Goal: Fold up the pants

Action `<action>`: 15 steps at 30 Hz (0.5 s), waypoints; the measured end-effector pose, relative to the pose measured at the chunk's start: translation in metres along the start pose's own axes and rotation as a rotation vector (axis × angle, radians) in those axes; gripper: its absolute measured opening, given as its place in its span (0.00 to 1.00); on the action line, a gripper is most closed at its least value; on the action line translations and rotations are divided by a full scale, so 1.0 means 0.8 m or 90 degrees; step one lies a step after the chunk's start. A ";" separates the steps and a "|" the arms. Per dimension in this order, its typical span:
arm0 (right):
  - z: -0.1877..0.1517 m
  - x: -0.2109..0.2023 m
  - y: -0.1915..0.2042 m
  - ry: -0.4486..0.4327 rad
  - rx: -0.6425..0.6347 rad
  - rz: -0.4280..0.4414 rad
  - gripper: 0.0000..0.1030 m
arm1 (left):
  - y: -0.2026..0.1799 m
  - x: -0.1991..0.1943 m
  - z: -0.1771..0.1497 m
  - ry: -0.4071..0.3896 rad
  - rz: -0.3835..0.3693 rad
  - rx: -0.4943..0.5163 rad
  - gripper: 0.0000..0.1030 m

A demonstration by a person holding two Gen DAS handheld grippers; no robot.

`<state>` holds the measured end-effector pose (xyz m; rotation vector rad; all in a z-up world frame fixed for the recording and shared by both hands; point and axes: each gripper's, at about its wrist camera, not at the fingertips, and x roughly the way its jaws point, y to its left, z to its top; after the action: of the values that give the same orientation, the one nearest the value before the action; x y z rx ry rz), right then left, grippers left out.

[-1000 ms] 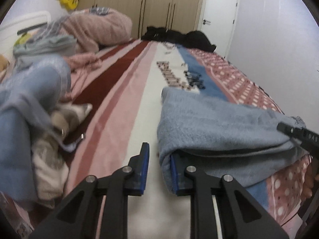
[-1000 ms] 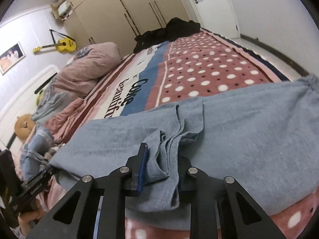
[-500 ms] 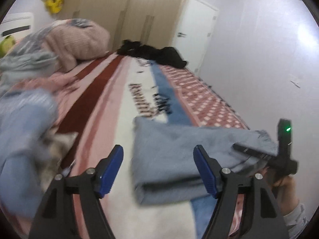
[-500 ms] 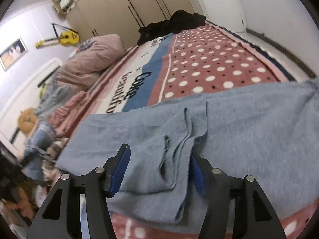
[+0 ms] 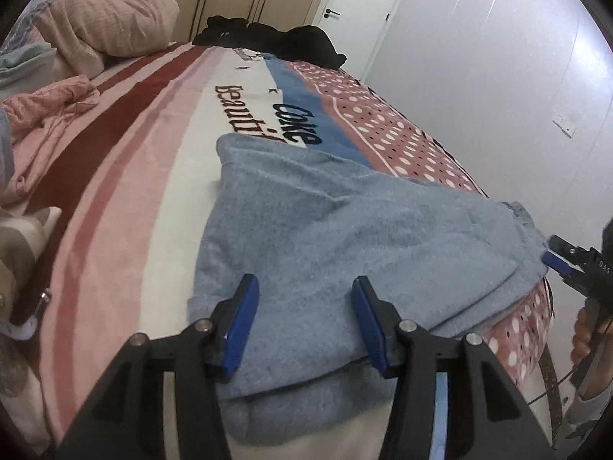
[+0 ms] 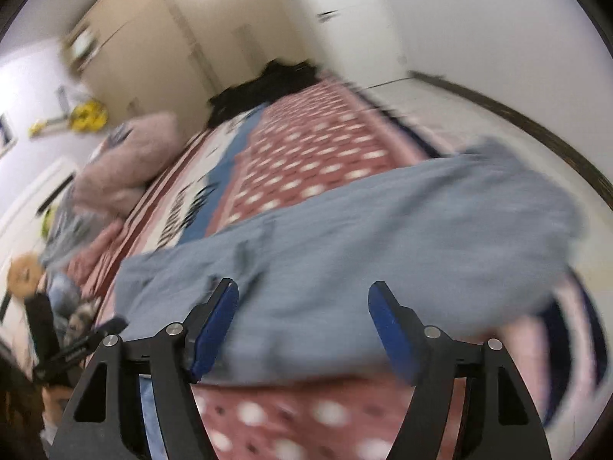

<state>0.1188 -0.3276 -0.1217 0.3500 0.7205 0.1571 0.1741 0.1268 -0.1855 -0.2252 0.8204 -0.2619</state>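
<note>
Grey-blue fleece pants [image 5: 345, 237], folded over on themselves, are lying flat across the near end of a bed, their long axis running crosswise to the bedspread's [image 5: 126, 176] lengthwise stripes, from the white band bearing the printed words "Coke Beautif" over to the polka-dot side. In the left wrist view one short end is sitting on the white band at the left while the other is reaching the bed's right edge and drooping slightly over it. The left gripper [image 5: 302, 322] is hovering low over the near folded edge, its blue-padded jaws spread and closing a little, with the fabric lying under and between them but not pinched. The right gripper [image 6: 302, 329], blurred by motion, is standing with its jaws opening wide over the same near edge, gripping nothing. Black clothing [image 5: 276, 38] is lying at the bed's far end, pink bedding [image 5: 111, 15] heaped at left.
</note>
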 end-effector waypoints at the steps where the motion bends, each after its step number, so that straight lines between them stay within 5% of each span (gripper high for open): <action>1: 0.000 -0.011 -0.016 -0.007 0.020 -0.018 0.65 | -0.002 -0.003 0.000 0.002 0.003 0.003 0.47; 4: -0.003 -0.040 -0.070 -0.023 0.080 -0.082 0.66 | -0.010 -0.019 0.012 -0.012 0.015 0.011 0.66; 6: -0.006 -0.047 -0.097 -0.024 0.117 -0.102 0.71 | -0.018 -0.040 0.027 -0.047 0.019 0.031 0.69; 10: -0.009 -0.036 -0.135 -0.016 0.177 -0.087 0.75 | -0.026 -0.076 0.066 -0.091 0.033 0.037 0.80; 15: -0.004 -0.013 -0.156 -0.051 0.216 -0.036 0.76 | -0.021 -0.084 0.104 -0.110 0.046 0.018 0.82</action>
<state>0.1116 -0.4455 -0.1627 0.6551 0.6761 -0.0340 0.1893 0.1399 -0.0790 -0.1879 0.6521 -0.1835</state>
